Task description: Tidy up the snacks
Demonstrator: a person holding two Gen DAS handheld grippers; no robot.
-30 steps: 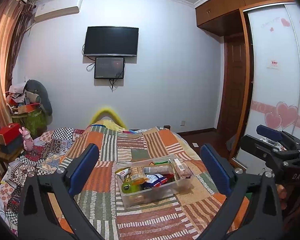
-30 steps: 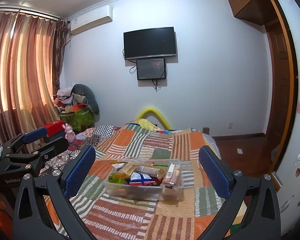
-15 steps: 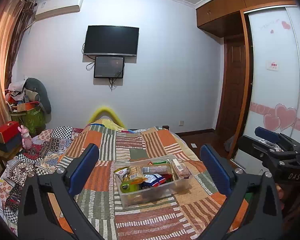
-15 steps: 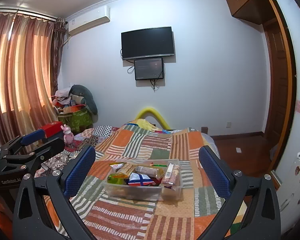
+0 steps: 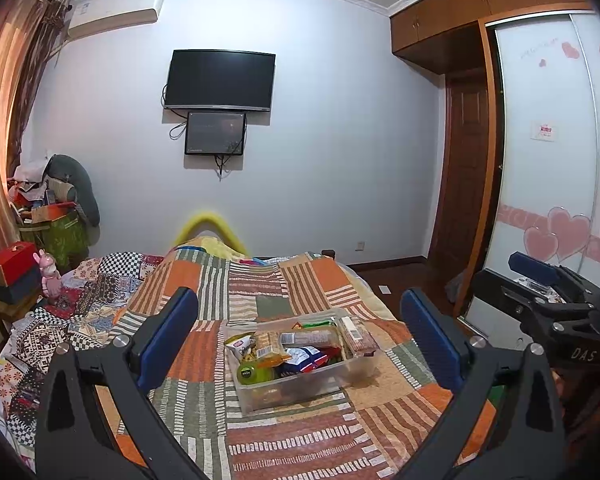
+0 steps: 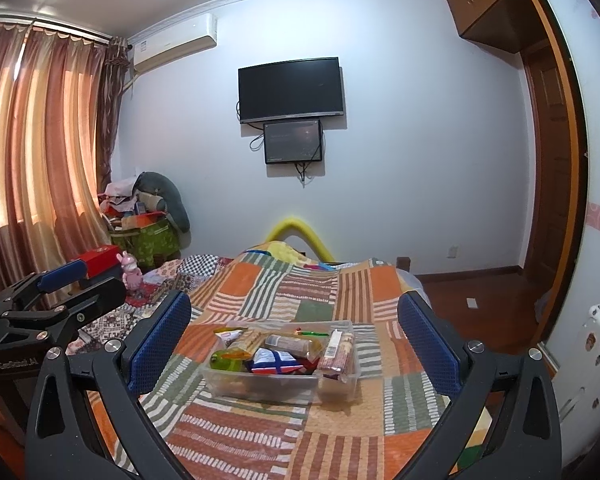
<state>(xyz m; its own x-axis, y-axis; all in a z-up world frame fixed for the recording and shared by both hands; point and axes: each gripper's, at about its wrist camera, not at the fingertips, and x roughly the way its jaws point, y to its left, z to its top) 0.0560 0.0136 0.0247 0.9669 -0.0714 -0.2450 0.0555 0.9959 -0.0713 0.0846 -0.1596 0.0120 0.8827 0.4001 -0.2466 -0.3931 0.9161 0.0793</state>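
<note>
A clear plastic bin (image 5: pixel 300 390) of packaged snacks (image 6: pixel 278 360) sits on the patchwork quilt (image 5: pixel 260 292) — left gripper (image 5: pixel 298 328) and right gripper (image 6: pixel 294 326) both spread wide, holding nothing.

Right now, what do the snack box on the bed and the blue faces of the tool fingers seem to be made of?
Snack box: likely clear, glossy plastic; the packets show through its walls. Bedspread: woven patchwork cloth, matte, with striped patches. Blue finger pads: probably rubber or textured plastic, judging by the fine dotted grain; I cannot tell which.
</note>
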